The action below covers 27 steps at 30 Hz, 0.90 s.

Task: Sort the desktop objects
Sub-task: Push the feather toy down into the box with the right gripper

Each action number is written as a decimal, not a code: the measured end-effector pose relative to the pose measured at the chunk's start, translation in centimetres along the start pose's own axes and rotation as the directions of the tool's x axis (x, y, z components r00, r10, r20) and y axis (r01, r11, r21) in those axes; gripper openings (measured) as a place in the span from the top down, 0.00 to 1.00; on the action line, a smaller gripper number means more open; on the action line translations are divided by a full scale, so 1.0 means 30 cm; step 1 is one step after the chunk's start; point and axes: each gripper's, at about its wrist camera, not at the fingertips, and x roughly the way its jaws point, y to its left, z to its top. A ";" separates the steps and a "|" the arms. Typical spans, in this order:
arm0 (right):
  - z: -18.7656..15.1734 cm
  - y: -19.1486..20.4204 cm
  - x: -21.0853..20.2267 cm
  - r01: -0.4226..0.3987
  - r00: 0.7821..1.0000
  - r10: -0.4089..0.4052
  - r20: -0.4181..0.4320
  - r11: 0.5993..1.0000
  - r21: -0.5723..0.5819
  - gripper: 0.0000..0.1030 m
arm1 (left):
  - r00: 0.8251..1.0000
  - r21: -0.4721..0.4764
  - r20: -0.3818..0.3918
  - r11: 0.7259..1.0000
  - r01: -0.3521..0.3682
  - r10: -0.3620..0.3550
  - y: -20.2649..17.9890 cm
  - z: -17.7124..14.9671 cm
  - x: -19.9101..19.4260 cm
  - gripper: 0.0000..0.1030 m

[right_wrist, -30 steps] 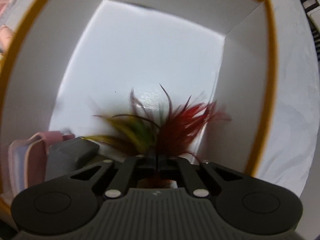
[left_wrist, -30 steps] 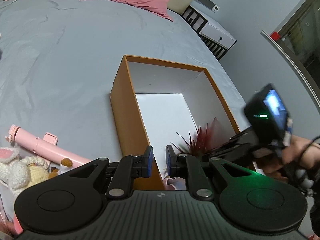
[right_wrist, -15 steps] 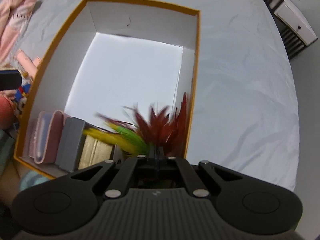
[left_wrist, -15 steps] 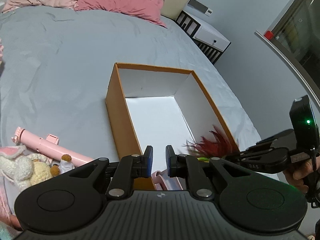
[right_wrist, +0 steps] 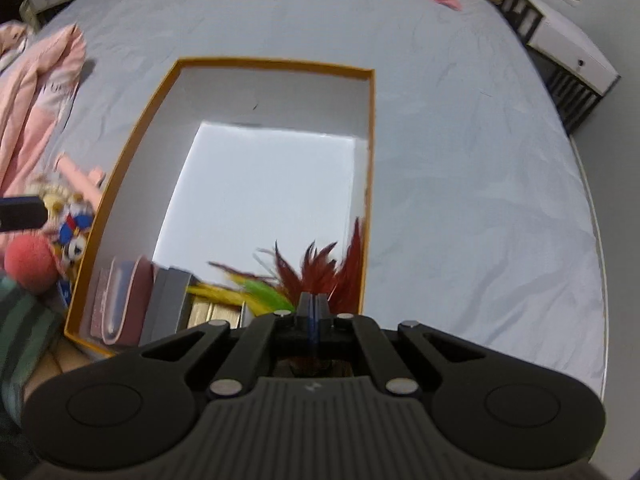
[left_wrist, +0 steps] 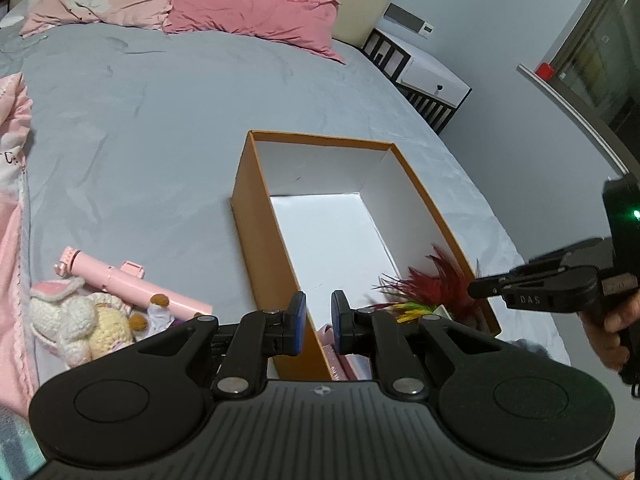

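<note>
**Box partly filled, several items left on the bed**

I judge the sort to be somewhere past the start but not near the end. The orange box (left_wrist: 256, 232) already holds things at its near end: a pink case (right_wrist: 120, 300), a grey box (right_wrist: 168, 300), a gold box (right_wrist: 216, 314) and the feathered shuttlecock (right_wrist: 316, 276), whose red, green and yellow plumes stand up in the near right corner. The far part of the white floor is bare, so there is room for more.

My right gripper (right_wrist: 313, 308) has its jaws pressed together just above and behind the feathers; in the left wrist view it (left_wrist: 480, 290) sits beside the box's near right wall, and I cannot tell whether it pinches a feather or has let go. My left gripper (left_wrist: 317, 322) hangs released, jaws apart with nothing between them, over the box's near left wall.

Left to sort, as I read it: the pink selfie stick (left_wrist: 136, 286), the knitted plush rabbit (left_wrist: 80, 320), a small toy figure (right_wrist: 74, 236) and a red ball (right_wrist: 30, 264), all lying just left of the box.

The surface is a bed with a grey sheet (left_wrist: 140, 140), lightly creased. Pink pillows (left_wrist: 256, 12) lean on a cream headboard, pink bedding (left_wrist: 12, 216) bunches at the left edge, and a white nightstand (left_wrist: 432, 80) stands against the grey wall on the right.
</note>
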 end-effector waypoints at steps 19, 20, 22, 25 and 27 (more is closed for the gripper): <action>0.108 0.086 0.281 -0.014 0.979 -0.004 -0.202 0.996 -0.086 0.60 | 0.998 -0.026 -0.043 0.998 -0.056 0.055 0.083 -0.030 -0.010 0.87; 0.108 0.103 0.289 -0.007 0.976 -0.017 -0.215 0.994 -0.111 0.60 | 0.997 -0.031 -0.047 0.998 -0.057 0.056 0.089 -0.032 -0.008 0.87; 0.105 0.133 0.305 0.031 0.971 -0.070 -0.229 0.985 -0.168 0.60 | 0.997 -0.038 -0.051 0.998 -0.057 0.055 0.097 -0.034 -0.004 0.87; 0.093 0.163 0.316 0.060 0.964 -0.119 -0.238 0.969 -0.239 0.68 | 0.998 -0.037 -0.052 0.998 -0.050 0.048 0.101 -0.034 -0.005 0.87; 0.086 0.165 0.320 0.045 0.960 -0.108 -0.257 0.970 -0.239 0.83 | 0.998 -0.037 -0.052 0.998 -0.045 0.043 0.105 -0.035 -0.006 0.87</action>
